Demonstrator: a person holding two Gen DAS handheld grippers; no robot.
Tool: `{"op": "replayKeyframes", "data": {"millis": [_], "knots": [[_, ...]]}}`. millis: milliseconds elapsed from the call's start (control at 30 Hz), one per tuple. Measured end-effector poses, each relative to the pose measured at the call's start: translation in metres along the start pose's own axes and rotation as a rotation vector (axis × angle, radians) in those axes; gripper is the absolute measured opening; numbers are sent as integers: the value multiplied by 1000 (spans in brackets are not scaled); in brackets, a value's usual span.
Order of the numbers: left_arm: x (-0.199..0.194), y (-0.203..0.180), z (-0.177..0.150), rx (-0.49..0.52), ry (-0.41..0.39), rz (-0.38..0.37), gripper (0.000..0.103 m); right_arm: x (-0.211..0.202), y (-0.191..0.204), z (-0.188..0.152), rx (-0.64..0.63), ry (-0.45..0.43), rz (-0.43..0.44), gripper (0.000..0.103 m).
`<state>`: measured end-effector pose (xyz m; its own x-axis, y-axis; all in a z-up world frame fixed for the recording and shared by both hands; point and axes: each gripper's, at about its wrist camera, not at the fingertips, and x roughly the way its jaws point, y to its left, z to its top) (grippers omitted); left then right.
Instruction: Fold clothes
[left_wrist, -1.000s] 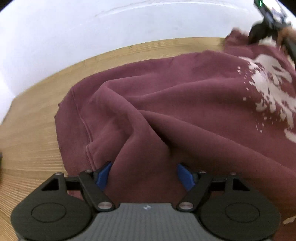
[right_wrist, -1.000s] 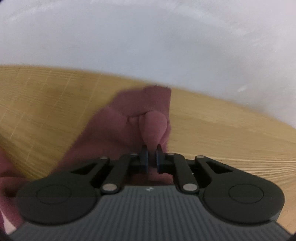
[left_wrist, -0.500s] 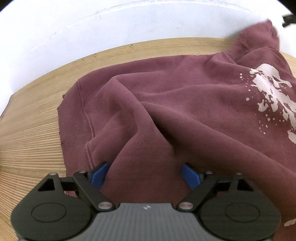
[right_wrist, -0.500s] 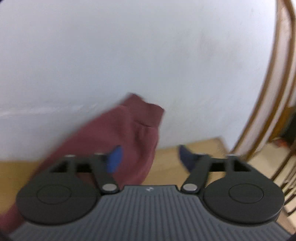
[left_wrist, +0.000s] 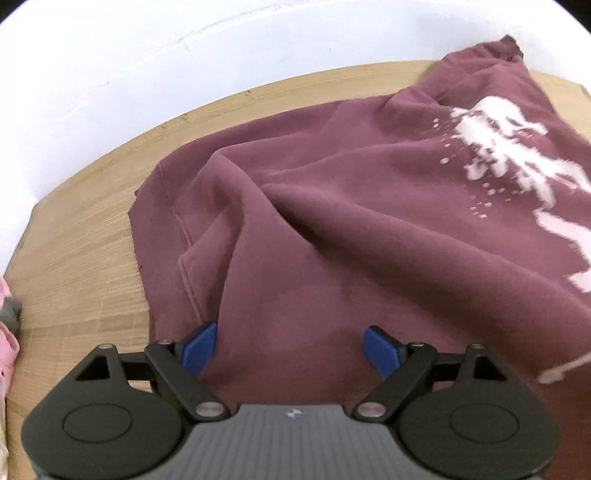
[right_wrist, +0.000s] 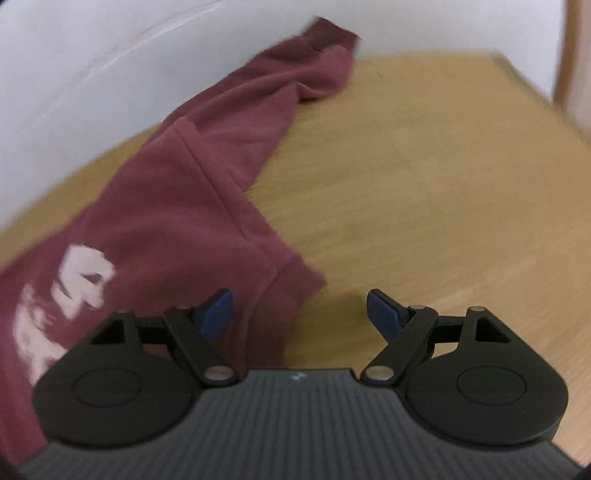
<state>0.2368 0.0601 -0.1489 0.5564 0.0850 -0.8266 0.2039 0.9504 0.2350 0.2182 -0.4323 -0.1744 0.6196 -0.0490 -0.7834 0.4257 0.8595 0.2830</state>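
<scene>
Right gripper (right_wrist: 299, 314) released sleeve (right_wrist: 280, 96); both fingers spread; left gripper (left_wrist: 290, 347) over sweatshirt (left_wrist: 351, 229).

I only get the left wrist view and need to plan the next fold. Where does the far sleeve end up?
Observer: The sleeve lies stretched along the table, and its cuff rests against the white wall.
Operator: Is the right gripper holding it?
Observer: No. The right gripper is open, over the sweatshirt's side edge.
Operator: Anything on the table beyond that edge?
Observer: Only bare wood shows there.
</scene>
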Motion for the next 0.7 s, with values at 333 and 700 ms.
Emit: {"op": "replayKeyframes", "data": {"millis": [333, 700], "knots": [[-50, -17, -30, -56, 45, -19, 89, -13, -17, -55, -87, 86, 48, 82], [-80, -41, -46, 1, 27, 8, 90, -47, 9, -81, -227, -19, -15, 20]]}}
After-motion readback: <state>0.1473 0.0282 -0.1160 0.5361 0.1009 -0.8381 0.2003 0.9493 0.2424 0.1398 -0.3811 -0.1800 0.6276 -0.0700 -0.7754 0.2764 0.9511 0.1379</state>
